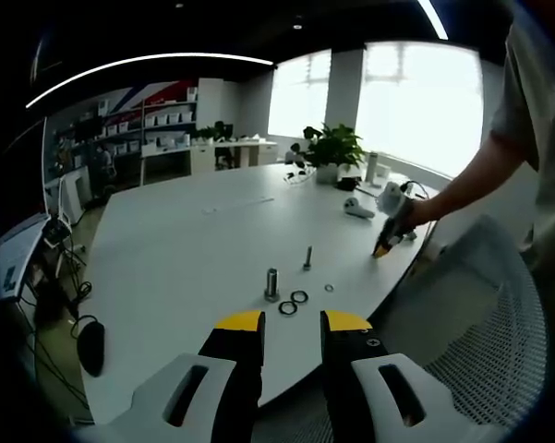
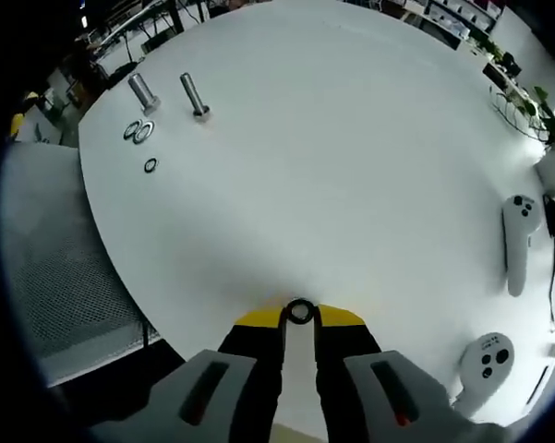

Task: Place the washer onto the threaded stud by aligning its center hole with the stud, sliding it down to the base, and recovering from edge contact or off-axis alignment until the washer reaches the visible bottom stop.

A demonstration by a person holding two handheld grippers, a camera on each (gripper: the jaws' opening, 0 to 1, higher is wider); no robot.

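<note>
On the white table [image 1: 185, 249] two threaded studs stand upright: a thick one [image 1: 271, 283] and a thin one [image 1: 307, 257]. Three loose washers lie beside them: two dark rings [image 1: 287, 308] [image 1: 299, 296] and a small one [image 1: 329, 288]. My left gripper [image 1: 294, 321] hovers open just off the table edge, short of the washers. The right gripper [image 1: 388, 242], held in a person's hand, touches the table's right edge. In the right gripper view my right gripper [image 2: 300, 314] is shut on a small dark washer [image 2: 300, 311], far from the thick stud [image 2: 144, 92] and the thin stud [image 2: 194, 96].
Two white controllers [image 2: 520, 242] [image 2: 485, 365] lie at the right of the right gripper view. A potted plant [image 1: 331, 148] stands at the table's far side. A grey mesh chair [image 1: 499, 323] sits by the near edge. Cables and a dark mouse [image 1: 90, 346] lie on the floor.
</note>
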